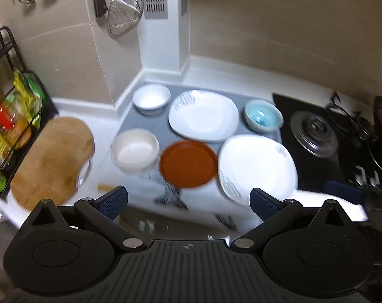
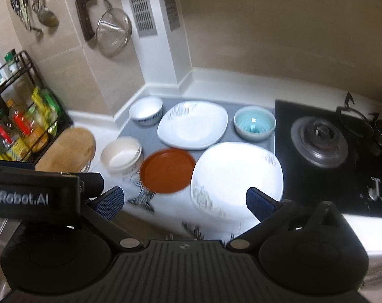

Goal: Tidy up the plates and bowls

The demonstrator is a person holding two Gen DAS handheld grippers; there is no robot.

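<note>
- Setting: kitchen corner, beige tiled walls, white surface (image 1: pixel 211 78) running across mid-frame; a grey mat (image 1: pixel 140 123) lies on it at centre. Both views blurred.
- Upper left of frame: wire strainer (image 1: pixel 125 7) and ladles hung on the wall.
- Left edge: black wire rack (image 1: pixel 4 48) stocked with bottles and packets; a wooden cutting board (image 1: pixel 52 161) lies just beside it on the surface.
- Right side: black gas hob (image 1: pixel 317 136) with one round burner showing.
- White bowl with blue pattern (image 1: pixel 151 98): back left corner of the mat, upright.
- Square white plate, far (image 1: pixel 203 116): centre back of the mat, between the patterned bowl and the blue bowl.
- Light blue bowl (image 1: pixel 263 116): back right of the mat, near the hob edge.
- Cream bowl (image 1: pixel 134 150): front left, at the mat's edge, just beside the orange plate.
- Orange round plate (image 1: pixel 188 164): front centre, its right rim touching or overlapping the near white plate; which, cannot be told.
- Square white plate, near (image 1: pixel 257 166): front right, next to the hob.
- Left gripper (image 1: pixel 188 202): bottom of the left-wrist view, blue-padded fingers spread wide apart, holding nothing, above the near edge of the surface.
- Right gripper (image 2: pixel 184 200): bottom of the right-wrist view, fingers likewise wide apart and empty, above the near plates.
</note>
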